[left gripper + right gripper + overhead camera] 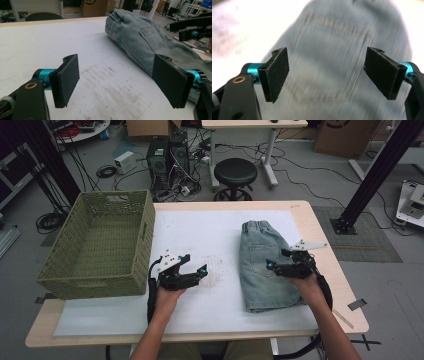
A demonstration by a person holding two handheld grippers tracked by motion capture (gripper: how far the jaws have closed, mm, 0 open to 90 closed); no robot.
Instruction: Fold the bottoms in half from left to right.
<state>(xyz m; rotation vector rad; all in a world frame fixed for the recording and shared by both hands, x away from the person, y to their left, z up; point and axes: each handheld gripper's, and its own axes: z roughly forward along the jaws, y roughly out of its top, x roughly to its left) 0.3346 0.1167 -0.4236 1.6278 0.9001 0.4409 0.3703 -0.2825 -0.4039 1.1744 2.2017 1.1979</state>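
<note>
The left gripper (192,267) rests low over the white table cover (210,230), held in the person's left hand (167,297). Its jaws stand wide apart with nothing between them; in the left gripper view the pads (66,80) frame a scuffed, stained patch of the cover. The folded denim shorts (135,37) lie ahead of this gripper and toward its right jaw, near but not touching it.

The right gripper (275,265) is positioned above the denim shorts (262,265), held in the person's right hand (307,285). Its jaws are spread wide and grip nothing. In the right gripper view the pads (275,73) stand to either side of a stitched back pocket (329,62) of the shorts, which lies directly ahead between them; the fabric is motion-blurred. Whether the pads touch the cloth cannot be told.

The shorts lie flat on the cover, waistband at the far end from both grippers, hem toward the person.

A green woven basket (100,240) stands beyond the left gripper on its outer side, just beside it, overhanging the table edge. The two grippers are well apart.
</note>
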